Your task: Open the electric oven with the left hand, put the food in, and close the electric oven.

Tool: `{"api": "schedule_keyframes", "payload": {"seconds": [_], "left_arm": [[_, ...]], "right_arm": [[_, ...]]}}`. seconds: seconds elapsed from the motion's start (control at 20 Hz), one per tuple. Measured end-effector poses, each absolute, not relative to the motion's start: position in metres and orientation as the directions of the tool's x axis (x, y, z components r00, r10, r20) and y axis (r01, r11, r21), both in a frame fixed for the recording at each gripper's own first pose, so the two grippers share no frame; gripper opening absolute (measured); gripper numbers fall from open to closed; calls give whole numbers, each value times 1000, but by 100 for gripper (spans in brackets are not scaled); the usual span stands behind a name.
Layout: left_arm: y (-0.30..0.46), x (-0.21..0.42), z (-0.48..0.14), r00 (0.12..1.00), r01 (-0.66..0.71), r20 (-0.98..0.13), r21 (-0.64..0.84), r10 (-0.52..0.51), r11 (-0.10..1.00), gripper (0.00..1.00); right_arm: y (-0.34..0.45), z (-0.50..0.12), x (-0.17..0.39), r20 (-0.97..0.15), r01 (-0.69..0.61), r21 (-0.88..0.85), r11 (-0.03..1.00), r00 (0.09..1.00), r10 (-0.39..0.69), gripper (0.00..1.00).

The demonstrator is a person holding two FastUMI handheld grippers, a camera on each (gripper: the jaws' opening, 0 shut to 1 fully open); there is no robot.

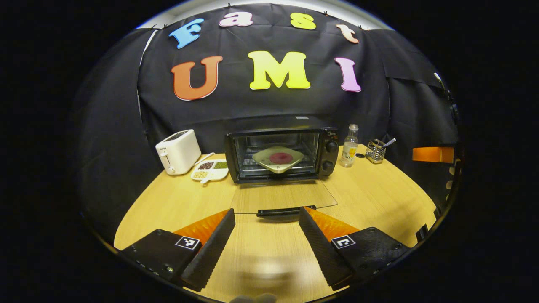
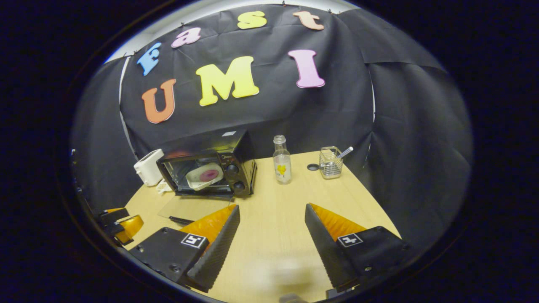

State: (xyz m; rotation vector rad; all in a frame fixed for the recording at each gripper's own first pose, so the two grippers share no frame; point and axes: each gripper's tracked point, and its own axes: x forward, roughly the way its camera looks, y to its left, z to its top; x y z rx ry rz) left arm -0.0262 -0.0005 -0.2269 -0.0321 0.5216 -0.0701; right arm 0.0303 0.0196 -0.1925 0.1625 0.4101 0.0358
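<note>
A black electric oven (image 1: 281, 153) stands at the back of the wooden table, and its glass door (image 1: 283, 197) lies folded down flat toward me. On the rack inside rests a pale square plate with a dark red round food (image 1: 281, 158). My left gripper (image 1: 267, 227) is open, its fingers on either side of the door's dark handle (image 1: 285, 211) and just short of it, holding nothing. In the right gripper view the oven (image 2: 210, 170) is at the left with the plate of food (image 2: 205, 175) inside. My right gripper (image 2: 272, 225) is open over bare table.
A white toaster (image 1: 178, 151) and a divided white dish of grains (image 1: 209, 170) sit left of the oven. A small clear bottle (image 1: 349, 146) and a wire holder (image 1: 375, 150) stand to its right. The left gripper (image 2: 120, 223) shows low at the left of the right gripper view.
</note>
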Motion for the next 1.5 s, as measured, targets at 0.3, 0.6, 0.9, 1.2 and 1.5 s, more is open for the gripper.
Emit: {"api": "schedule_keyframes", "payload": {"seconds": [0.3, 0.6, 0.9, 1.2, 1.5], "left_arm": [[-31, -17, -288, 809, 3, -588, -19, -14, 1000, 98], [-59, 3, -328, 776, 1, -631, -12, -9, 1000, 98], [-54, 24, -356, 754, 37, -656, -14, -37, 999, 98], [-47, 44, -365, 763, 87, -640, -33, -88, 996, 97], [-44, 47, -362, 748, 89, -654, -73, -115, 993, 97]], "right_arm": [[-25, -194, 10, -430, -83, 133, 988, 893, 133, 99], [-66, -188, 11, -453, -77, 106, 991, 884, 117, 98], [-64, -187, 0, -466, -9, 118, 993, 882, 63, 95], [-49, -192, -15, -494, 71, 116, 991, 869, -5, 95], [-31, -196, -29, -508, 141, 127, 982, 859, -58, 96]]}}
